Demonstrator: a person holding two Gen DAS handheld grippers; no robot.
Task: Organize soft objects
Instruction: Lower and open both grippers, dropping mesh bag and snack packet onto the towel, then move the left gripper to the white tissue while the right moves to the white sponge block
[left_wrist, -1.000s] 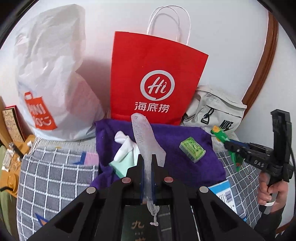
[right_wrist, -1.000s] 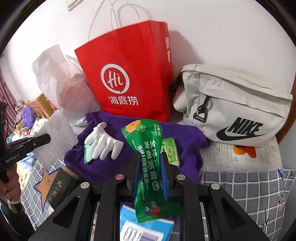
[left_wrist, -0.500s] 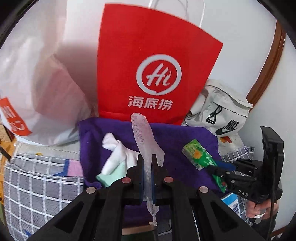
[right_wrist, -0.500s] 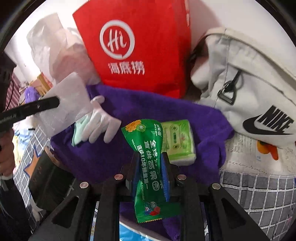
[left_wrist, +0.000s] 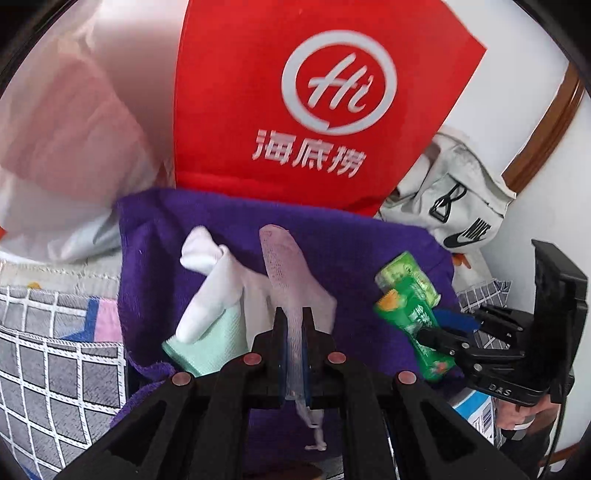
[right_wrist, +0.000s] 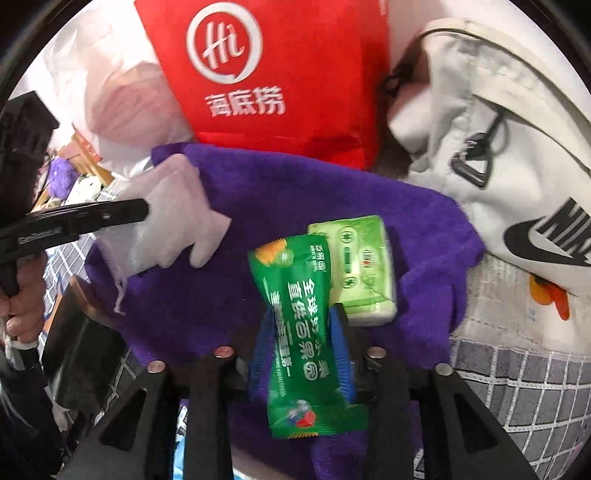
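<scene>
A purple towel (left_wrist: 369, 251) (right_wrist: 258, 184) lies spread on the bed. On it rest a white glove (left_wrist: 218, 284) with a mint cuff and a pale green tissue pack (left_wrist: 406, 273) (right_wrist: 354, 266). My left gripper (left_wrist: 291, 321) (right_wrist: 142, 212) is shut on a white mesh pouch (left_wrist: 280, 266) (right_wrist: 170, 206), held low over the glove. My right gripper (right_wrist: 301, 325) (left_wrist: 436, 328) is opening. A green sachet (right_wrist: 303, 314) (left_wrist: 413, 321) still stands between its blue pads, which have drawn back from its sides, just in front of the tissue pack.
A red paper bag (left_wrist: 314, 92) (right_wrist: 277, 55) stands behind the towel, with a white plastic bag (left_wrist: 55, 147) to its left and a white sports bag (left_wrist: 461, 206) (right_wrist: 498, 129) to its right. Grey checked bedding (left_wrist: 55, 350) (right_wrist: 517, 387) surrounds the towel. A dark box (right_wrist: 81, 343) lies at the towel's near left.
Both grippers have come down and closer to the purple towel. The right jaws have widened around the green sachet. The left gripper still pinches the mesh pouch.
</scene>
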